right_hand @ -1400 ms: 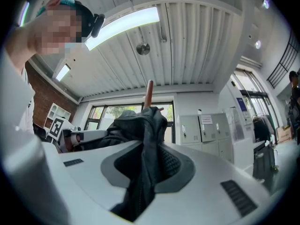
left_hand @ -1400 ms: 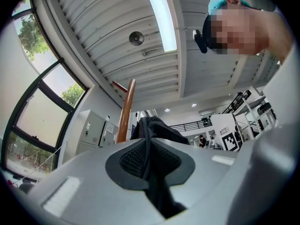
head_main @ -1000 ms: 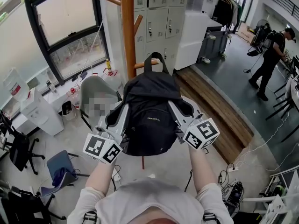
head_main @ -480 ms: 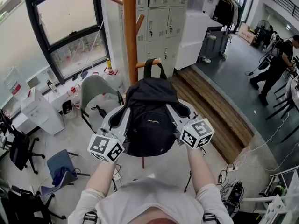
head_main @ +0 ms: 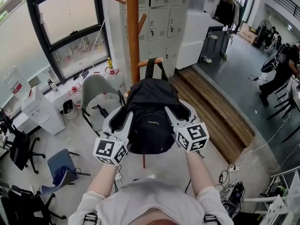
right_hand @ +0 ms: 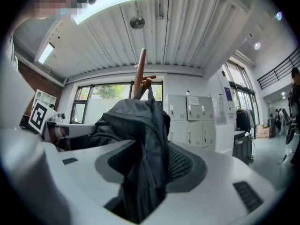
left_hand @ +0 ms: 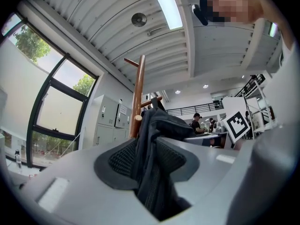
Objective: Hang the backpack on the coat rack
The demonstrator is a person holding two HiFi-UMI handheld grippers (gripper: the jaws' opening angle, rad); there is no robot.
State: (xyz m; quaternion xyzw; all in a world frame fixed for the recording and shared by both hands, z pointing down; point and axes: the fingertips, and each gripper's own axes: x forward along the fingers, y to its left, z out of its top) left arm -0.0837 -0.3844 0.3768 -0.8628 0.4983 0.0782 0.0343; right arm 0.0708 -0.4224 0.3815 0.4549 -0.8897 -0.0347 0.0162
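The black backpack [head_main: 152, 121] hangs in front of the wooden coat rack [head_main: 132, 27], its top handle loop [head_main: 155, 65] round a side peg [head_main: 151, 62]. My left gripper [head_main: 123, 113] is at the bag's left flank and my right gripper [head_main: 181, 109] at its right flank. Both sets of jaws are opening, with folds of black fabric still between them. In the left gripper view the backpack [left_hand: 157, 135] rises between the pads of the left gripper [left_hand: 150, 165], the coat rack [left_hand: 138, 93] behind. The right gripper [right_hand: 145, 165] view shows the backpack [right_hand: 136, 121] draped between its pads.
A grey chair [head_main: 96, 95] stands left of the rack's foot, with grey lockers [head_main: 159, 13] behind it. A wooden step [head_main: 215, 107] runs along the right. A low white cabinet [head_main: 42, 111] and a blue office chair [head_main: 58, 165] are at the left. A person [head_main: 286, 64] is at the far right.
Both grippers and the backpack have sunk a little. The handle loop has come down onto the side peg, and the bag now hangs lower against the pole.
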